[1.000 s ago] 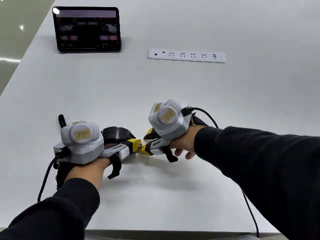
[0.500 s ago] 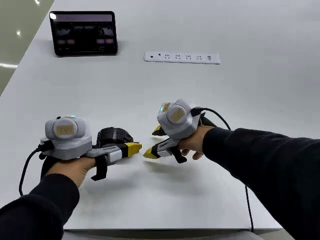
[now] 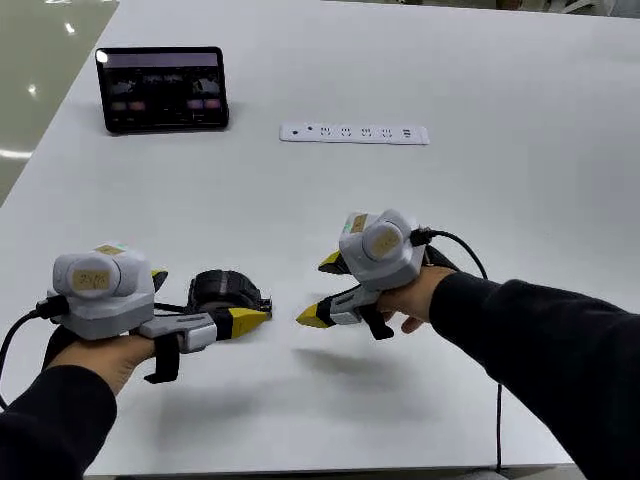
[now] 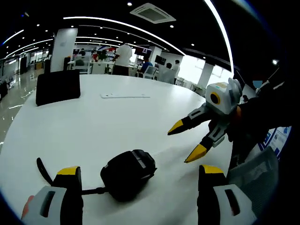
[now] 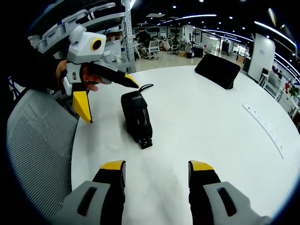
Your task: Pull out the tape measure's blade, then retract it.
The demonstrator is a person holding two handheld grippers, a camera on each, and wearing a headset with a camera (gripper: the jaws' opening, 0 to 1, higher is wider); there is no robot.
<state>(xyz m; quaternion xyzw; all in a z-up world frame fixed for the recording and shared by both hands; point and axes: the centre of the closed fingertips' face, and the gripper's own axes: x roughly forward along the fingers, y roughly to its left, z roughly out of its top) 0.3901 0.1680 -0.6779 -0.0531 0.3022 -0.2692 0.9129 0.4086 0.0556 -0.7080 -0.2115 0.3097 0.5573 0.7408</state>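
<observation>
A black tape measure [image 3: 222,290] lies on the white table [image 3: 300,200], with no blade showing. My left gripper [image 3: 212,294] is open, and the tape measure [image 4: 129,173] sits loose between its yellow-tipped jaws. Its wrist strap [image 4: 42,171] trails beside the left jaw. My right gripper [image 3: 311,292] is open a short way to the right, pointing at the case and not touching it. From the right gripper [image 5: 157,165], the tape measure [image 5: 137,117] lies ahead, with the left gripper [image 5: 112,103] behind it. The right gripper [image 4: 178,146] hangs empty in the left gripper view.
A dark tablet [image 3: 163,88] stands at the far left of the table, and a white power strip [image 3: 353,133] lies at the back centre. The table's near edge [image 3: 300,468] runs just below my arms. A grey mesh chair [image 5: 37,150] stands beside the table.
The two grippers, tip to tip at the tape measure a second ago, have drawn apart, left one leftwards and right one rightwards. The tape measure stays on the table by the left jaws.
</observation>
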